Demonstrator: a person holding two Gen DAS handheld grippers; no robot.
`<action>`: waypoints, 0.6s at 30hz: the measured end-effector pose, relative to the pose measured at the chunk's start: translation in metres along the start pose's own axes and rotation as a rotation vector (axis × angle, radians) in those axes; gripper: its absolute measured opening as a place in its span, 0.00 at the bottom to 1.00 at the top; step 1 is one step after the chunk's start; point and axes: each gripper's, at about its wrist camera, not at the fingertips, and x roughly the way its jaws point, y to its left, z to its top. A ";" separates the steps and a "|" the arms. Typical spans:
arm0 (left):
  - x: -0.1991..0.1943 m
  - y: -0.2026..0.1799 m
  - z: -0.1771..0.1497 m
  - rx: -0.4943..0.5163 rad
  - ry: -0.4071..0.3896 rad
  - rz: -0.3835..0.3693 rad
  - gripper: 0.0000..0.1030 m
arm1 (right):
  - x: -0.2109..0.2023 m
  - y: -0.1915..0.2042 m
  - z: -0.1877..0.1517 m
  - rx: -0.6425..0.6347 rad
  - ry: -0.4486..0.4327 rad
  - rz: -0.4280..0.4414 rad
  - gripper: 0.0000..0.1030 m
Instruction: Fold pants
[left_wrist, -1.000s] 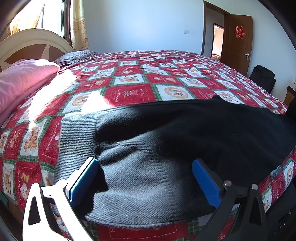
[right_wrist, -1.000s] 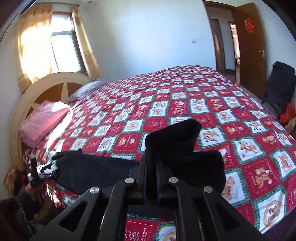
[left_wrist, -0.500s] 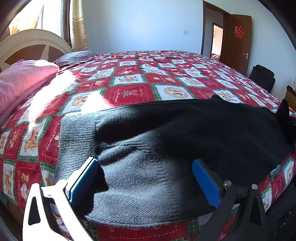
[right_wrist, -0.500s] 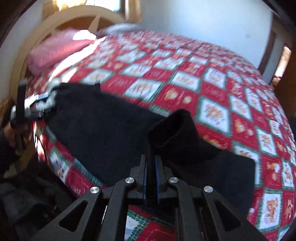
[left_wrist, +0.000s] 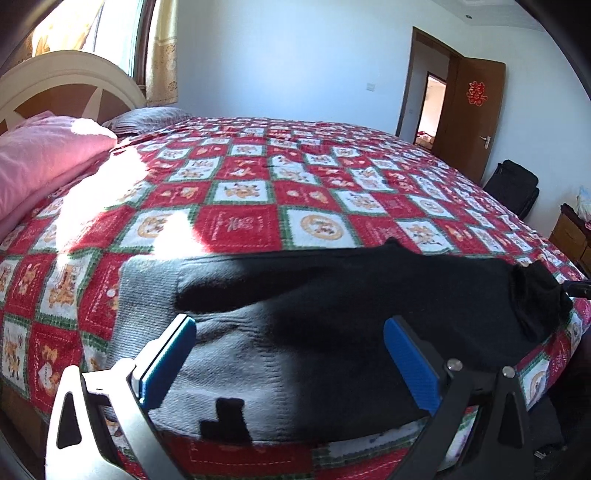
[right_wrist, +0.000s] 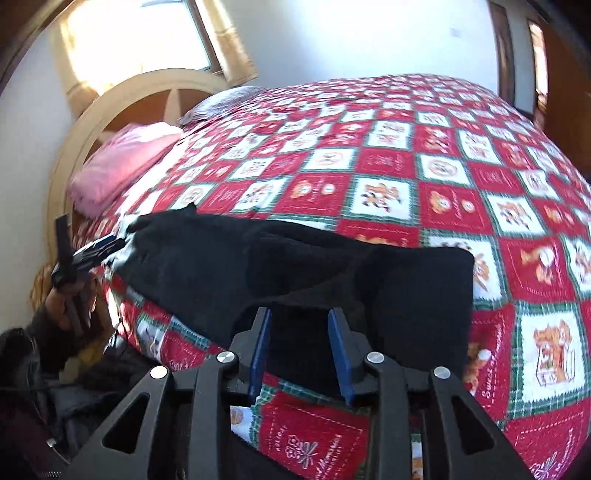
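Sunlit bedroom with pale walls, taken up by a wide bed (left_wrist: 258, 192) under a quilt (left_wrist: 236, 225) of red and white squares. At the far left, a curved cream and wood headboard (left_wrist: 55, 85) stands before a bright window with a gold curtain (left_wrist: 160, 55). A pink blanket (left_wrist: 40, 155) and a grey pillow (left_wrist: 147, 118) lie at that end of the bed.

Black pants (left_wrist: 351, 295) lie stretched along the near edge of the bed, running left to right. Their ribbed waistband (left_wrist: 147, 295) is at the left end, partly in sunlight so it looks grey.

The left gripper (left_wrist: 291, 354) hovers just above the waistband end. Its blue fingers (left_wrist: 168, 360) stand wide apart and hold nothing, with the cloth lying below them. In the right wrist view this gripper shows at the left edge of the bed, held in a person's hand (right_wrist: 64, 306).

Further right, the leg end of the pants is folded back on itself in a raised hump (left_wrist: 535, 299). The right gripper (right_wrist: 299, 347) is just above this leg end. Its blue fingers (right_wrist: 341, 354) have just been opening and now stand partly apart. Black cloth lies between and beyond them, but the pads do not press on it.

At the far right, a brown wooden door (left_wrist: 469, 118) stands open with a red paper ornament (left_wrist: 477, 93) on it. A black bag (left_wrist: 511, 184) sits on the floor by the wall.
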 end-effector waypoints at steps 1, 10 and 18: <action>-0.003 -0.007 0.001 0.018 -0.005 -0.012 1.00 | 0.004 0.002 0.000 -0.010 0.015 0.006 0.33; 0.010 -0.039 -0.007 0.060 0.072 -0.095 1.00 | 0.028 0.072 0.029 -0.190 -0.055 0.027 0.33; 0.006 -0.045 -0.008 0.073 0.055 -0.121 1.00 | -0.033 0.024 0.032 -0.004 -0.098 -0.050 0.39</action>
